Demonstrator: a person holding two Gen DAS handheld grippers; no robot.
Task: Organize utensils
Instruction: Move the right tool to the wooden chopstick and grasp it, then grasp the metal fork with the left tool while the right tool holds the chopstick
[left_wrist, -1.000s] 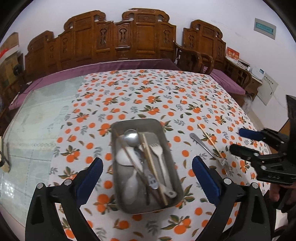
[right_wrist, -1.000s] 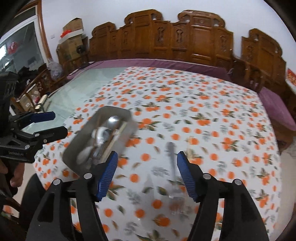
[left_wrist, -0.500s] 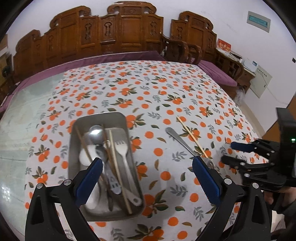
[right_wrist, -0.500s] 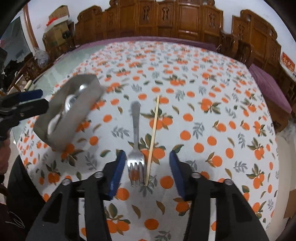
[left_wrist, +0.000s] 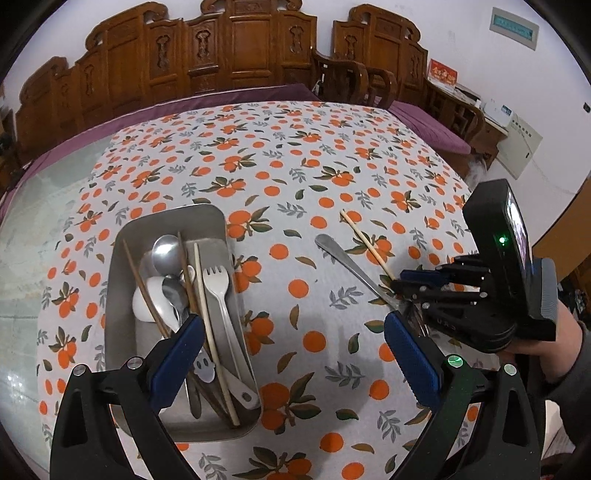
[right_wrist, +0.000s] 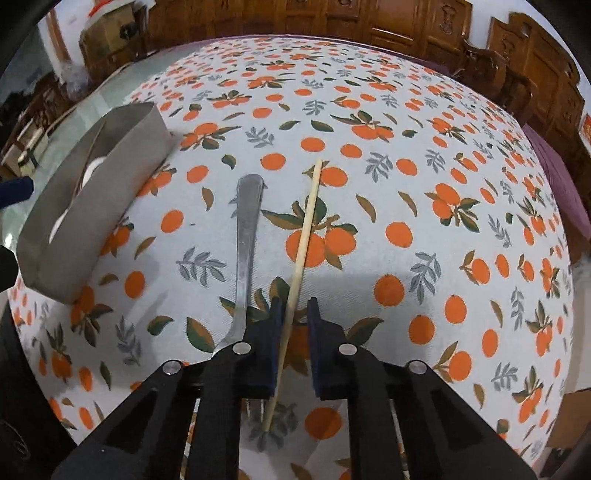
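My right tool (right_wrist: 293, 321) has come down low over the bench (right_wrist: 424, 192), and its two fingers have just been closing. Now they sit close together with the chopstick (right_wrist: 301, 247) between them. I can still see a thin gap on each side of the stick, so I do not think they are squeezing it yet. The metal fork (right_wrist: 243, 251) lies just beside the stick, with its prongs tucked under my left finger. I must be careful not to catch the fork too.

My left tool (left_wrist: 293, 354) has slid across, so the tray (left_wrist: 122, 295) now sits under its left finger. Its fingers are wide apart and hold nothing. It hangs above the tray and the cloth.

The tray is already full of spoons, a pale fork and more chopsticks. The loose stick and the metal fork are the last things out on the cloth, well apart from the tray. I think the stick goes in next, then the fork.

The bench wears a white cloth (left_wrist: 295, 177) with oranges and green leaves. Past the cloth is a bare glass part with a purple edge. Behind it stand dark carved wooden chairs (left_wrist: 236, 51) and a white wall.
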